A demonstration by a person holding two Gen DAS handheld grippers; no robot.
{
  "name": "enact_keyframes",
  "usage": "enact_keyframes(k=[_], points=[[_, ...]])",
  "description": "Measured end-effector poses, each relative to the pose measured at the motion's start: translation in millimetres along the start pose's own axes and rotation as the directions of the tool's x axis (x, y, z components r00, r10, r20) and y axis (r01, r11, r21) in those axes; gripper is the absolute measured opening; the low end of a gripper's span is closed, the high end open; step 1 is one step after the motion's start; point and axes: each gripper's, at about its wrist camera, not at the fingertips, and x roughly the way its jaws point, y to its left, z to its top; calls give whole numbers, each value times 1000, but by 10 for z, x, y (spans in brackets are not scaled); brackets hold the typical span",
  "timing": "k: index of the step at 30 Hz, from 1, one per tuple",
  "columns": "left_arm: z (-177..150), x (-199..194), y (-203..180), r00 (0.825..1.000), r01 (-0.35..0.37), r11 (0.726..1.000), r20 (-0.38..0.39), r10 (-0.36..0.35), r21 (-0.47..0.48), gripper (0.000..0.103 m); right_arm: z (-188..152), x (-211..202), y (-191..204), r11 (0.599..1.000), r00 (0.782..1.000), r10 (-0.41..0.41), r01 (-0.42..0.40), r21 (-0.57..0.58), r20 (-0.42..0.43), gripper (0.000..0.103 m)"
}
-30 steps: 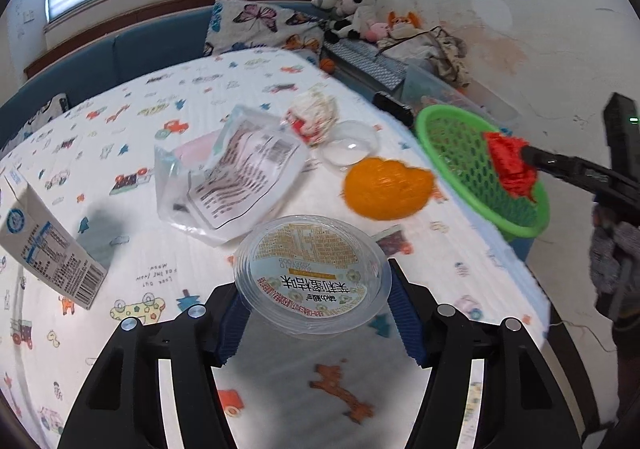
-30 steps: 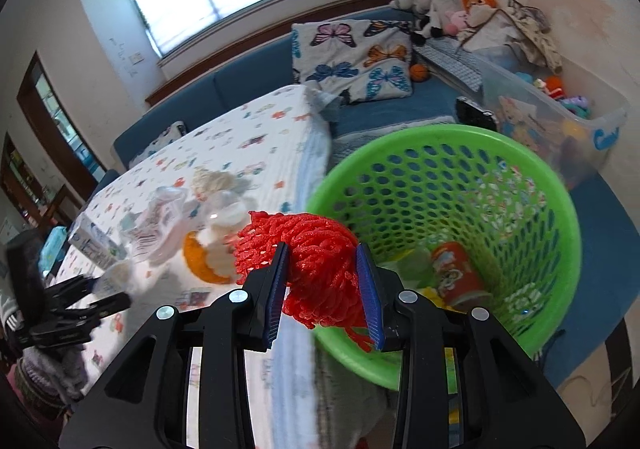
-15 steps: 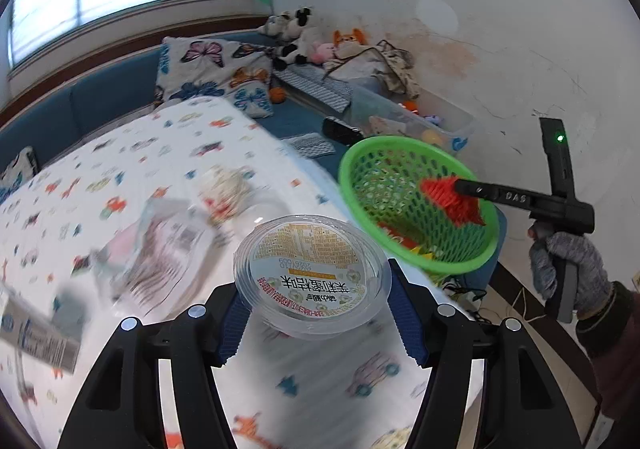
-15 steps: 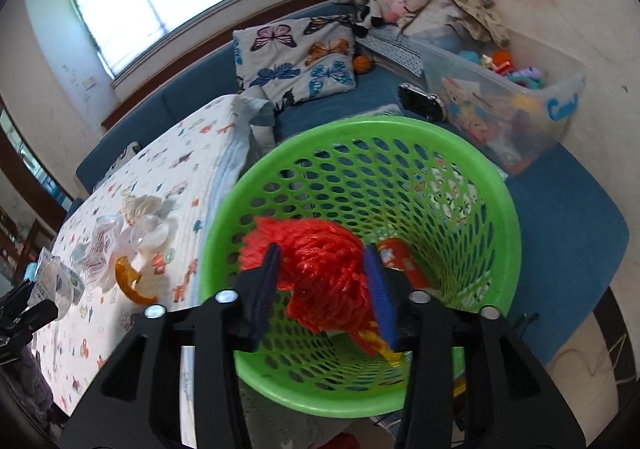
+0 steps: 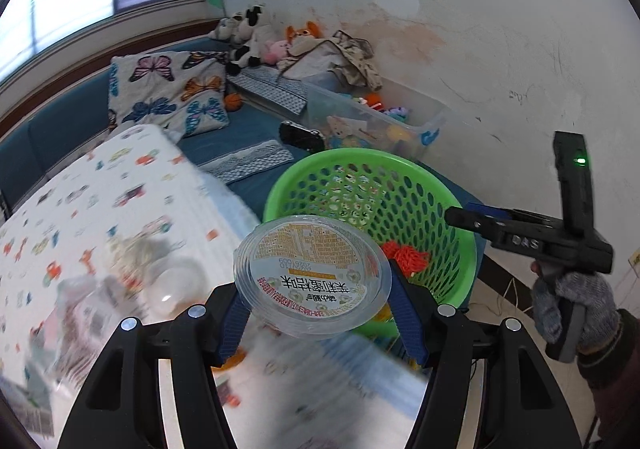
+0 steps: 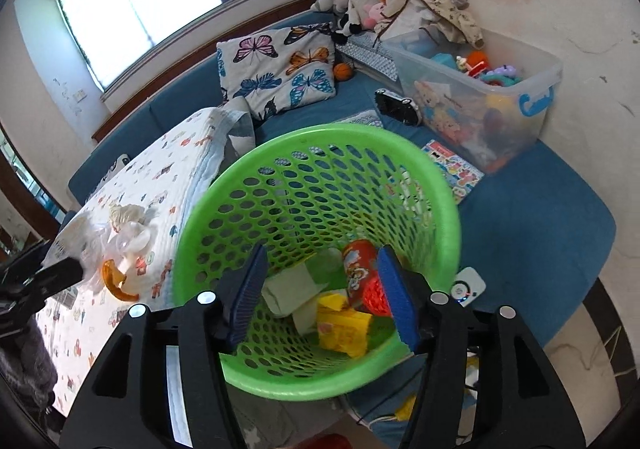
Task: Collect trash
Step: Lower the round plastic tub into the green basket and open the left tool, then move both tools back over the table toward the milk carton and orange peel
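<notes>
Now my left gripper pinches a clear plastic lid with a printed label, its blue pads pressed against the rim on both sides. I hold the lid tilted, up off the patterned bedspread, with its far edge overlapping the near rim of the green mesh basket in my left wrist view.

My right gripper hangs over the mouth of that basket, and its jaws have just been opening; they stand apart with nothing between them. The red mesh netting lies inside the basket, free of the pads. From my right wrist camera it shows as a red patch behind my right-hand pad, beside a red can, a yellow wrapper and a folded pale carton on the basket floor.

Left on the bedspread are an orange plastic piece and some clear wrappers; the near part of the bed is blurred in my left view, so I cannot make out more there. My gloved right hand grips the right tool's handle beside the basket. A clear toy bin sits beyond the basket on the blue cushion.
</notes>
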Motion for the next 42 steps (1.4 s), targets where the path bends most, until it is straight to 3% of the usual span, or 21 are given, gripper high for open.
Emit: enact_keyframes(k=[11,22,33,42], points=[[242,480,-283,998,30,999,-48,-29,25,61,-67,-149,-83,1000,1000,-25,25,-16,20,72],[351,755,-391,996,53,998,-80,-51,17,68,-158,-156,-88,1000,1000,-15,15,-15,12,73],[236,529,-279,996,74,997,-42,-75,-22,71,-196,-195,-26,1000,1000,-4,5,-19,12,75],[-92,89,-5,1000,19,997,0,-19,-75,71,-261,-207,236,998,999,36,-36,-56,5,78]])
